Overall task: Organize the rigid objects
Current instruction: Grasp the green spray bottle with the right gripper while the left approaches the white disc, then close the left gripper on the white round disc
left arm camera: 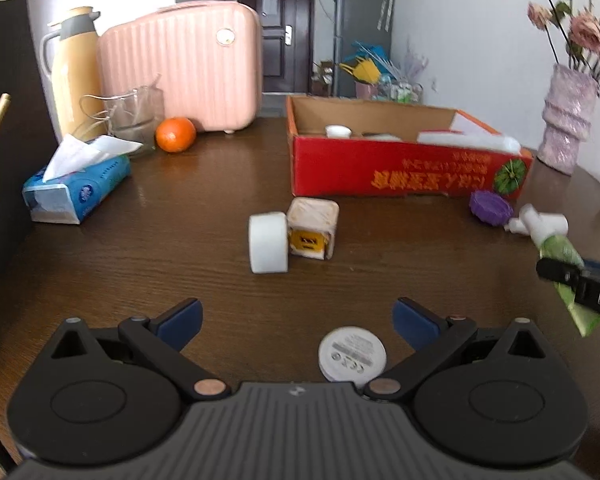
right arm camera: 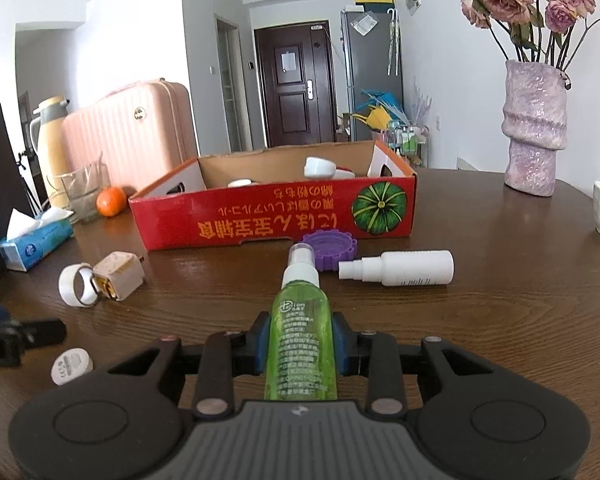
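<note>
My right gripper [right arm camera: 300, 350] clamps green spray bottle [right arm camera: 301, 336]; left gripper [left arm camera: 296, 318] wide, empty. Few items in red box [right arm camera: 268, 220]; white bottle [right arm camera: 400, 268], purple cap [right arm camera: 332, 248], round tin [left arm camera: 352, 354] remain.

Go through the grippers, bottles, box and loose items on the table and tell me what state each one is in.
Right gripper: shut on green spray bottle.
Left gripper: open, holding nothing.
White spray bottle: lying on its side.
Red cardboard box: open-topped, holding a few items.
Purple lid: lying loose by the box.
Round white tin: lying on the table.
</note>
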The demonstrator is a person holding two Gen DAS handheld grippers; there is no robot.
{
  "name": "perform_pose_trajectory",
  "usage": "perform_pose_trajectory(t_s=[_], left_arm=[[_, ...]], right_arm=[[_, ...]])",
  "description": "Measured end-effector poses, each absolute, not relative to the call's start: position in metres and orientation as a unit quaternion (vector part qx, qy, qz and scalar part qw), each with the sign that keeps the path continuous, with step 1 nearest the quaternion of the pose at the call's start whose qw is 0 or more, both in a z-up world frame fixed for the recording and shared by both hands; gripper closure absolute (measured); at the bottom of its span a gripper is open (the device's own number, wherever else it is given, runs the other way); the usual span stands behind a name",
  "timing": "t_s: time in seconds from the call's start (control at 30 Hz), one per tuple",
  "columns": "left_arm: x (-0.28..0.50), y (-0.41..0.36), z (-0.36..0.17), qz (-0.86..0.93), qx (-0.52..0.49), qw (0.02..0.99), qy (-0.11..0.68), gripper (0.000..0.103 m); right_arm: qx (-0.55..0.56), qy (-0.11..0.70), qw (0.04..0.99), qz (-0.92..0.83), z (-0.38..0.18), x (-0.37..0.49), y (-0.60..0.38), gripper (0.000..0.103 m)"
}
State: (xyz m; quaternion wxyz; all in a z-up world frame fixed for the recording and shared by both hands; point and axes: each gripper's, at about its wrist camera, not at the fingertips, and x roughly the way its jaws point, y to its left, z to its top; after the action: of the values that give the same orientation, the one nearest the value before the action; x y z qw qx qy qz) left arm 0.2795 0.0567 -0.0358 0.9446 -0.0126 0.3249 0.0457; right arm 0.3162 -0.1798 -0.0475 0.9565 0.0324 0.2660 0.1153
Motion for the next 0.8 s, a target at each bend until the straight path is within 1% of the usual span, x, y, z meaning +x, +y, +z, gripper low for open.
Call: perform_pose_trajectory(t_s=[0.23, 0.67, 0.7, 0.73, 0.77, 0.8], left_arm=[[0.282, 0.042, -0.051, 0.035, 0.013, 0.932, 0.36, 0.0], [0.287, 0.043, -0.06, 0.043, 0.012, 0.923, 0.383, 0.0], [0.287, 0.043, -0.059, 0.04, 0.011, 0.923, 0.383, 0.004], [0.286, 0.044, -0.059, 0.033, 0.007, 0.924, 0.382, 0.014], [0.285, 0.044, -0.058, 0.023, 0.001, 0.925, 0.38, 0.02], [0.283, 0.043, -0.056, 0.02, 0.003, 0.927, 0.376, 0.031]], right_arm=[[0.036, 0.256, 0.958, 0.122, -0.044, 0.312, -0.18, 0.073], [0.033, 0.247, 0.959, 0.136, -0.04, 0.303, -0.177, 0.073], [0.033, 0.246, 0.959, 0.136, -0.04, 0.303, -0.177, 0.073], [0.033, 0.246, 0.959, 0.137, -0.04, 0.303, -0.176, 0.073], [0.032, 0.246, 0.959, 0.137, -0.04, 0.302, -0.176, 0.073], [0.033, 0.246, 0.959, 0.137, -0.04, 0.302, -0.176, 0.073]])
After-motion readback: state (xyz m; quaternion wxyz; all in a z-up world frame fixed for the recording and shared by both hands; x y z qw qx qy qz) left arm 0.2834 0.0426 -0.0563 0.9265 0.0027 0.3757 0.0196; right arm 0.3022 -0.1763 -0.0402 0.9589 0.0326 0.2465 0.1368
